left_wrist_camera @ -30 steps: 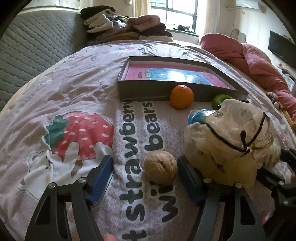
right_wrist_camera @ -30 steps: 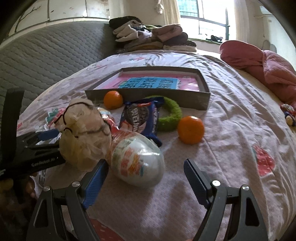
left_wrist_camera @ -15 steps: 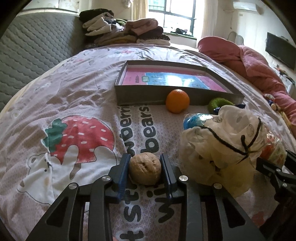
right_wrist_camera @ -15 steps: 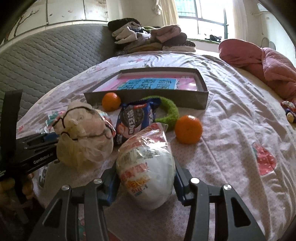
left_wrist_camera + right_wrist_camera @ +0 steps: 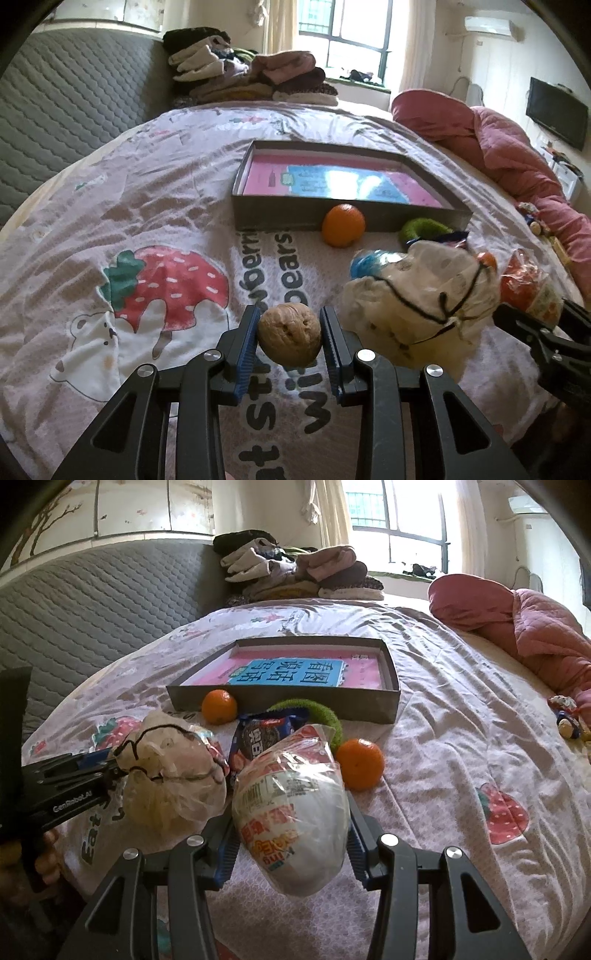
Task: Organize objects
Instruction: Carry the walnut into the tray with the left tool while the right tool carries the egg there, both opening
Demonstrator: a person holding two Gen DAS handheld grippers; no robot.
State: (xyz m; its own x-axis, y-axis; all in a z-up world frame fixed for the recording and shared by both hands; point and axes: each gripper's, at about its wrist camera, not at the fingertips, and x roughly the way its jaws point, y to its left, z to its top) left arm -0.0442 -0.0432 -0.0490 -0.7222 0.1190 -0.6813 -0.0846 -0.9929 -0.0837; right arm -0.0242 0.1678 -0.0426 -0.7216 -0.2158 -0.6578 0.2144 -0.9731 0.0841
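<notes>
Left tool: the left tool (image 5: 289,343) is clamped on the walnut (image 5: 289,334), its blue pads pressed to both sides of the shell, above the printed lettering on the bed sheet (image 5: 147,206)
Right tool: the right tool (image 5: 291,843) is closed around the wrapped snack cup (image 5: 291,812), a pale plastic-sleeved tub held by its flanks, its crinkled end pointing toward the box
Box: the shallow grey box (image 5: 280,218) lies on the bed toward the headboard side, beyond both tools; only a pink and blue printed sheet shows inside
Loose things: one orange (image 5: 343,225) touches the box's near wall; a second orange (image 5: 360,762) lies nearer the right tool; the cookie packet (image 5: 266,734) and the green ring (image 5: 317,712) sit between them; the tied plastic bag (image 5: 173,779) rests between the two tools
Step in hand: judged as just past the pick-up, both items gripped and carrying about to begin; whether they have left the sheet cannot be told for sure
Next move: likely lift both over the near wall of the box and release inside; the walnut is round and hard and may roll in the pads, the snack cup's slick wrap may slip, so a steady squeeze and a low drop seem wise
Progress: early, as nothing loose is yet in the box
</notes>
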